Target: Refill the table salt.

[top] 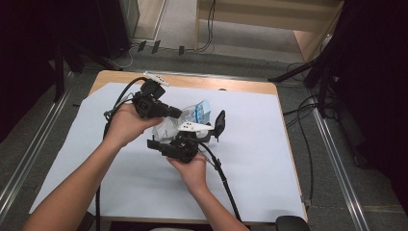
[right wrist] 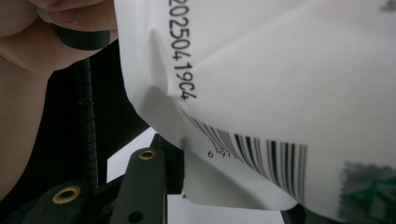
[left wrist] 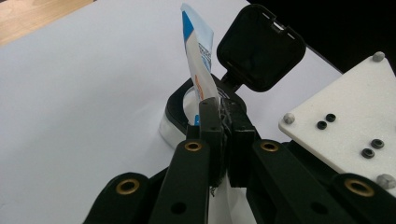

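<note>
Table: a wooden top, almost wholly covered by a white sheet, seen from above.

Left gripper: held in the left hand at about ten o'clock from the table's centre, its jaws directed toward three o'clock. In the left gripper view the jaws stand pressed together on the lower edge of a pouch, with nothing but the thin film between them.

Right gripper: held in the right hand just below the centre, its white top plate facing up. In the right gripper view its left jaw rises beside the pouch's white, barcode-printed face; the jaws stand partly apart around the lower pouch, but whether the pads press on it cannot be told.

Pouch: white film with blue print, lifted off the sheet near the centre, between the two grippers. Its long axis runs from about seven o'clock to one o'clock in the high view, the blue end pointing up and away toward one o'clock.

Box: a small black-rimmed container on the sheet directly behind the pouch, its hinged black lid standing open and upright.
</note>
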Motion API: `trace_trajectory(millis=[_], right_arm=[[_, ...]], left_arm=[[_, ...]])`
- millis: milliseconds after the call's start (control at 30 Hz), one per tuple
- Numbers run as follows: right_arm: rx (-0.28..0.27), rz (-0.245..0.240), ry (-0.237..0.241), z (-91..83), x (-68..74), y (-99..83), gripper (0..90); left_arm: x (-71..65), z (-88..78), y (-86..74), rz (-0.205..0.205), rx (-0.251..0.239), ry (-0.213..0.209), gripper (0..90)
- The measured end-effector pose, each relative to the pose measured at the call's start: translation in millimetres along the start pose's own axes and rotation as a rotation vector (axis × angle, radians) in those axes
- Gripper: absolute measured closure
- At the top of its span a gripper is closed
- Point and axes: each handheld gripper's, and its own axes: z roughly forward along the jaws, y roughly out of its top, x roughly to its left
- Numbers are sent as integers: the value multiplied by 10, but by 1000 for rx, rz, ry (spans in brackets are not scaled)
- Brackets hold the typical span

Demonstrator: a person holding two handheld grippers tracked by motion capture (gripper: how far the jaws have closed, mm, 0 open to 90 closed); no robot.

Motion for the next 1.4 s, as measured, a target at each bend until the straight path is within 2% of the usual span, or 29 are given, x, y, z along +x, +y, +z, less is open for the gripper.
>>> trace_trajectory(millis=[500,633,733,833,933,1067,1400], right_arm=[[-3,-3,0,4,2,13,650],[-10,-8,-26,19,33,25,649],[-8,1,-20,29,32,26,645],[-1,-17,-25,31,42,23,617],[15,-50,-52,37,62,15,568],[32,-54,-62,43,58,2,635],[13,-31,-40,37,52,-6,660]], left_arm=[[2,-22,-5,2,-19,4,888],[5,-37,-4,-6,-24,7,888],[8,-33,-3,-7,-21,11,890],[10,-28,-2,-14,-20,13,891],[6,-14,6,-13,-16,10,891],[-13,-2,5,-8,-10,10,891],[-4,-3,2,-9,-14,12,889]])
